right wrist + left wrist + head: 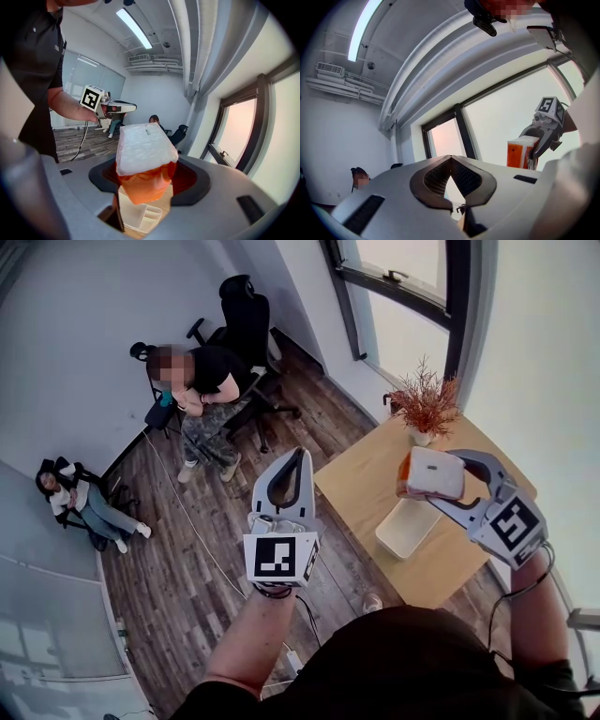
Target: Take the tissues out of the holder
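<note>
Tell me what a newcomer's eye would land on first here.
The orange and white tissue pack, clamped in the right gripper, hangs above the white holder on the wooden table. Beside it at left, the left gripper is raised, shut and empty. A rust-coloured dried plant stands at the table's far edge.

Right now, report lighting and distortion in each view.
Head view: fisheye bends the walls; daylight from the window lights the table evenly. Left gripper view: the window glass is blown out white, the pack is backlit, and the edges are vignetted. Right gripper view: the pack is close and sharp, the ceiling light glares, and the corners are black.
</note>
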Available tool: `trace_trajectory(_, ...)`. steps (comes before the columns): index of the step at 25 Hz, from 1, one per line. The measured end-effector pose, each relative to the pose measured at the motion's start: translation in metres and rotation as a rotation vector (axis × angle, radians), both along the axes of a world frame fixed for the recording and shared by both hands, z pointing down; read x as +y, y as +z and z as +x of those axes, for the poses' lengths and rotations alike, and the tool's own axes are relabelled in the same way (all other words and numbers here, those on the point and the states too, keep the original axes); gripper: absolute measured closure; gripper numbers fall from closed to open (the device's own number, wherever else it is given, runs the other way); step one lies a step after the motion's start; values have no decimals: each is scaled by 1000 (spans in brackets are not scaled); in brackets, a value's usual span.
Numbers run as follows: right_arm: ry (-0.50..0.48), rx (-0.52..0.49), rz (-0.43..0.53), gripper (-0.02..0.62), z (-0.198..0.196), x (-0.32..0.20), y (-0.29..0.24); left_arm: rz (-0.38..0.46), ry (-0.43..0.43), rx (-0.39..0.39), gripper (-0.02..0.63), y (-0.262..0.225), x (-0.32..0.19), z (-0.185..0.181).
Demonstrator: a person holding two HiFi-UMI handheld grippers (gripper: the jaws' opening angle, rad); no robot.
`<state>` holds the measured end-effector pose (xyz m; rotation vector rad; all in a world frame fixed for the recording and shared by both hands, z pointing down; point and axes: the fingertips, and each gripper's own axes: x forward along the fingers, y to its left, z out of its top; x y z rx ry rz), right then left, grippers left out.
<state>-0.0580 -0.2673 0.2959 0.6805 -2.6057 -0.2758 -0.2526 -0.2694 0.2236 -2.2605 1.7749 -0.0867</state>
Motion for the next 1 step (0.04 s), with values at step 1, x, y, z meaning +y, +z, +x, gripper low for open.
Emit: trace_trajectory(1, 1, -2, 1, 316, 0, -1, 0, -3, -2, 0, 601, 2, 0, -1)
